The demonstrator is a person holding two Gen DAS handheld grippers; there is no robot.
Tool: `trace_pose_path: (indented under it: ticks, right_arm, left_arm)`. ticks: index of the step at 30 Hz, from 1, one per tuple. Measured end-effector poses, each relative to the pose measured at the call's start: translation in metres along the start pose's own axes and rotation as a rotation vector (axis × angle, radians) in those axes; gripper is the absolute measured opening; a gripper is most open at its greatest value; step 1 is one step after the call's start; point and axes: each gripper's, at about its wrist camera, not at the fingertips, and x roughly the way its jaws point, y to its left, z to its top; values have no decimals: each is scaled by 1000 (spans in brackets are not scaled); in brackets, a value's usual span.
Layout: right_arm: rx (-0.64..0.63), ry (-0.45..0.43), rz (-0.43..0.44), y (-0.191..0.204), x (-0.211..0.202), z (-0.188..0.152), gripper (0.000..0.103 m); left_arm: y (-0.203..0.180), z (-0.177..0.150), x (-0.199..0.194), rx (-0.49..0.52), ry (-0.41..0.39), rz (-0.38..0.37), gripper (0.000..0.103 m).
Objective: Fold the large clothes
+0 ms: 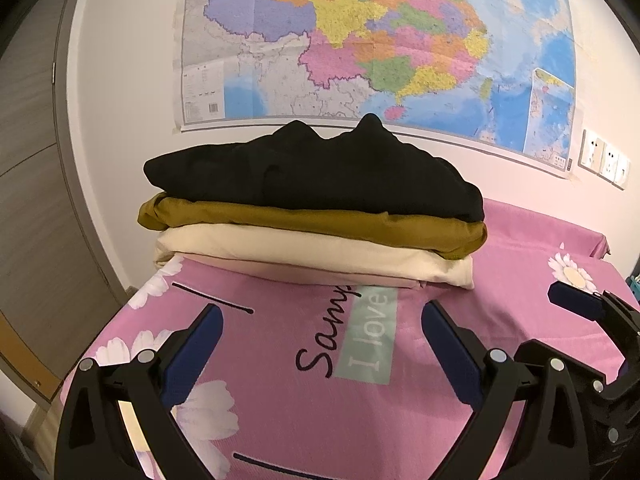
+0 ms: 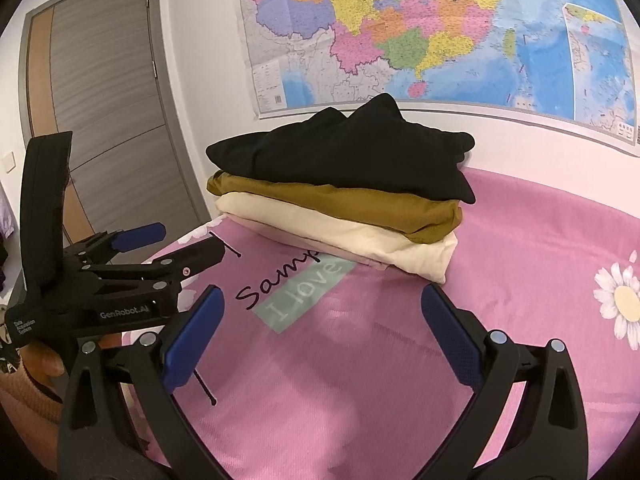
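A stack of folded clothes lies on the pink bed sheet (image 1: 320,380): a black garment (image 1: 312,172) on top, a mustard one (image 1: 312,224) under it, a cream one (image 1: 304,256) at the bottom. The stack shows in the right wrist view too, with the black garment (image 2: 344,156) on top. My left gripper (image 1: 322,316) is open and empty, a little in front of the stack. My right gripper (image 2: 322,300) is open and empty, also in front of the stack. The left gripper (image 2: 188,240) shows at the left of the right wrist view.
A large coloured map (image 1: 380,40) hangs on the wall behind the bed. A grey door (image 2: 108,100) stands at the left. Wall sockets (image 1: 604,160) are at the right. The sheet has daisy prints (image 2: 624,300) and printed lettering (image 1: 372,336).
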Motion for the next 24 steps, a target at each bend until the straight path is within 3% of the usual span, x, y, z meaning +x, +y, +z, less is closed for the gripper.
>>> trace_pose_path:
  ticks: [24]
  right_arm:
    - [14, -9, 9, 0, -9, -6, 97]
  left_arm:
    - [-4, -4, -4, 14, -3, 13, 96]
